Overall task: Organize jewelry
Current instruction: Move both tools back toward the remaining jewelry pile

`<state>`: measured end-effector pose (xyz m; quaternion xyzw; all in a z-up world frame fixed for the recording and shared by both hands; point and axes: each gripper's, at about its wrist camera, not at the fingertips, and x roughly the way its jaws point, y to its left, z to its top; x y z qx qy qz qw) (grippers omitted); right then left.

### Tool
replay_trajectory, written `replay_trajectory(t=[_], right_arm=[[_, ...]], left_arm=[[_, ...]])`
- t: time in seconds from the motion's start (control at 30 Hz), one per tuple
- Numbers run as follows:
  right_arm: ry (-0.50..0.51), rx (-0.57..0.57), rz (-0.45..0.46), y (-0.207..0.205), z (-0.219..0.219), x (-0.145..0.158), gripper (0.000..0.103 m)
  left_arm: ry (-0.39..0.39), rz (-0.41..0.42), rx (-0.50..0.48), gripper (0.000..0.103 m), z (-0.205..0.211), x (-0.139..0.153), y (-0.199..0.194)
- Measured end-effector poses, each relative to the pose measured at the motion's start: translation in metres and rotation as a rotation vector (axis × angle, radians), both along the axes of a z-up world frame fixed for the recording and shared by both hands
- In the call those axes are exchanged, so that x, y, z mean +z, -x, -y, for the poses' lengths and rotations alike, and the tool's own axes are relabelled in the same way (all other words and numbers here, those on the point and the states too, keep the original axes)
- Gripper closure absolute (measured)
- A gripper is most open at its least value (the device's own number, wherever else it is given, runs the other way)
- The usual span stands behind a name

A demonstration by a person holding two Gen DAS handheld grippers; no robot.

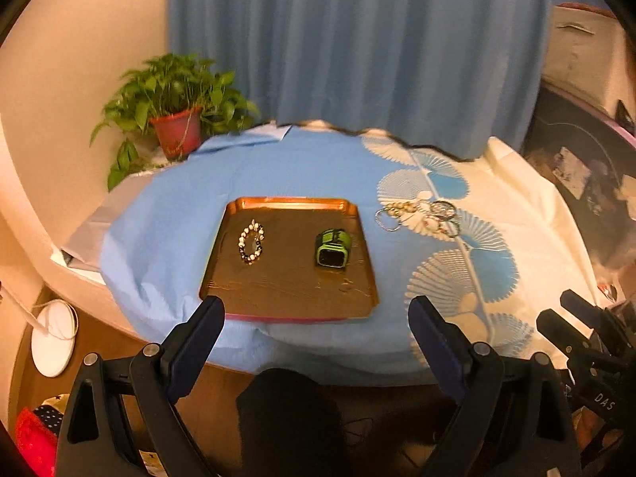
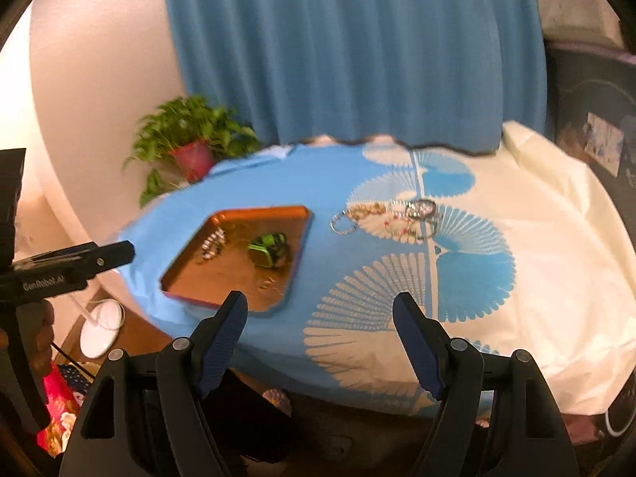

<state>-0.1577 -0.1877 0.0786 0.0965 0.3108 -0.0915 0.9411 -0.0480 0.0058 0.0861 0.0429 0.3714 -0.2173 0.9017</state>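
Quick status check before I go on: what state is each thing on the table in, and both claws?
Tray: flat on the blue cloth, holding two items.
Bead bracelet: lying in the tray, left side.
Green watch: lying in the tray, right side.
Pile of rings and chains: loose on the cloth, outside the tray.
Left claw: open, empty.
Right claw: open, empty.

A shallow copper-coloured rectangular tray [image 1: 289, 302] lies on the blue-and-cream fan-printed tablecloth [image 1: 171, 230] covering the table. In the tray, a black-and-white beaded bracelet [image 1: 251, 241] sits to the left and a green-and-black wristwatch [image 1: 333, 248] to the right, well apart. A tangle of metal rings and chains [image 1: 419, 216] (items indistinct) lies on the cloth just right of the tray. Behind, at far left, stands a leafy plant in a red pot [image 1: 177, 132]; a pleated blue curtain [image 1: 357, 39] hangs behind the table.
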Motion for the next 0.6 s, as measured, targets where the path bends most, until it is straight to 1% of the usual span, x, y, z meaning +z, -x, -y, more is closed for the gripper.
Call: replay_trajectory(t=[0.17, 0.33, 0.43, 0.53, 0.6], right_arm=[[0.011, 0.007, 0.067, 0.04, -0.017, 0.024, 0.026], [0.019, 0.004, 0.114, 0.073, -0.025, 0.039, 0.025], [0.031, -0.007, 0.136, 0.091, -0.026, 0.044, 0.024], [0.035, -0.024, 0.138, 0.097, -0.022, 0.047, 0.024], [0.037, -0.046, 0.138, 0.098, -0.017, 0.047, 0.024]], left_arm=[[0.016, 0.054, 0.0, 0.011, -0.012, 0.022, 0.036], [0.041, 0.108, -0.005, 0.008, -0.019, 0.039, 0.067], [0.043, 0.113, -0.026, 0.008, -0.014, 0.042, 0.074], [0.039, 0.111, -0.054, 0.008, -0.007, 0.042, 0.072], [0.031, 0.122, -0.056, 0.008, -0.003, 0.041, 0.069]])
